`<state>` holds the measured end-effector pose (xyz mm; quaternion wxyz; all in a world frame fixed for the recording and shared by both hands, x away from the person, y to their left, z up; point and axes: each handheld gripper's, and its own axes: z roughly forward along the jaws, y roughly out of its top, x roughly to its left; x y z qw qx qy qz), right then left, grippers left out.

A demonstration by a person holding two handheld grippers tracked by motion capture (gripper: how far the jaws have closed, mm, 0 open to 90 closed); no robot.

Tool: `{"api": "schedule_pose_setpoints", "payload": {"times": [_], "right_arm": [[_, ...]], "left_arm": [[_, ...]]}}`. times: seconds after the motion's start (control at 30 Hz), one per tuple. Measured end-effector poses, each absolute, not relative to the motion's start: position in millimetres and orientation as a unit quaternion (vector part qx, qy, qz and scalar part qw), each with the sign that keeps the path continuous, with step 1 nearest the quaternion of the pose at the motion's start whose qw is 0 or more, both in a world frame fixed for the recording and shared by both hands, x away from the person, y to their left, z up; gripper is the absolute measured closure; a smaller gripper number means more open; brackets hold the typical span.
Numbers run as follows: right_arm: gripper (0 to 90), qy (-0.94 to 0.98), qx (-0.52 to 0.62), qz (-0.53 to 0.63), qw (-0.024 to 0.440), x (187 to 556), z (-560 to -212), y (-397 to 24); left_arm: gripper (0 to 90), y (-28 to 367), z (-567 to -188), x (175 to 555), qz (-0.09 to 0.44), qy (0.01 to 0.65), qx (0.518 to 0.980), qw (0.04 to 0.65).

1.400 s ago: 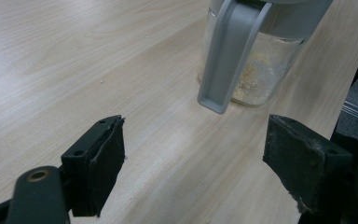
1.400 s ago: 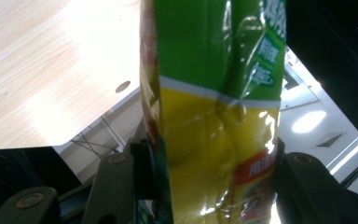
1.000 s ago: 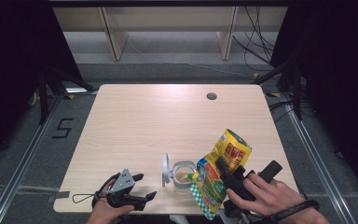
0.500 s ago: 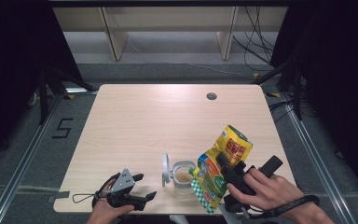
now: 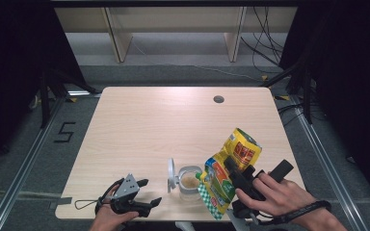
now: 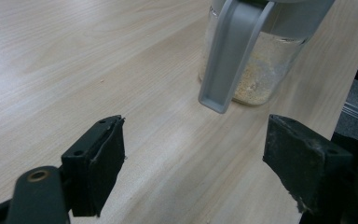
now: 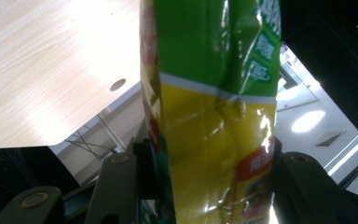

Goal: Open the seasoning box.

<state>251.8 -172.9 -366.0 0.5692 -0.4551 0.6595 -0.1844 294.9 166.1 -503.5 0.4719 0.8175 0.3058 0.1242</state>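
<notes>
1. High view: a pale wooden tabletop (image 5: 139, 130) carries a small clear jar (image 5: 189, 179) near its front edge, with pale powder in the bottom. The jar's grey lid (image 5: 171, 174) stands flipped up on its left side. A small round hole (image 5: 218, 99) sits toward the far right of the tabletop. At the lower left, the person's left hand (image 5: 107, 216) holds the left hand-held gripper (image 5: 148, 192) low over the tabletop, its jaws spread wide and holding nothing; it is well apart from the jar, to its left. At the lower right, the right hand (image 5: 282, 197) holds the right hand-held gripper (image 5: 231, 166), clamped on a yellow and green pouch (image 5: 229, 166). The pouch is tilted, its lower end down beside the jar's right rim and its other end raised toward the far right.

2. Left gripper view: the two black jaws stand far apart with bare tabletop between them. Ahead of them is the jar (image 6: 261, 74), with powder lying at its base, and the grey lid (image 6: 230, 56) hangs down in front of its glass wall.

3. Right gripper view: the pouch (image 7: 214, 116) stands between the two jaws, which press against its sides. Its upper part is green, the lower part yellow with a red label. Behind it on the left lies the tabletop (image 7: 42, 70) with the round hole (image 7: 117, 84).
</notes>
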Motion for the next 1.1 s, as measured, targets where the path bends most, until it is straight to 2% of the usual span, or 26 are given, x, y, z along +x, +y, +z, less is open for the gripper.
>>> {"api": "schedule_pose_setpoints", "payload": {"times": [1.1], "right_arm": [[58.5,0.662,-0.453,-0.174,0.571,250.8,-370.7,-172.4]], "left_arm": [[20.1,165.7,-503.4,294.5,0.122,0.307,0.816,0.475]]}}
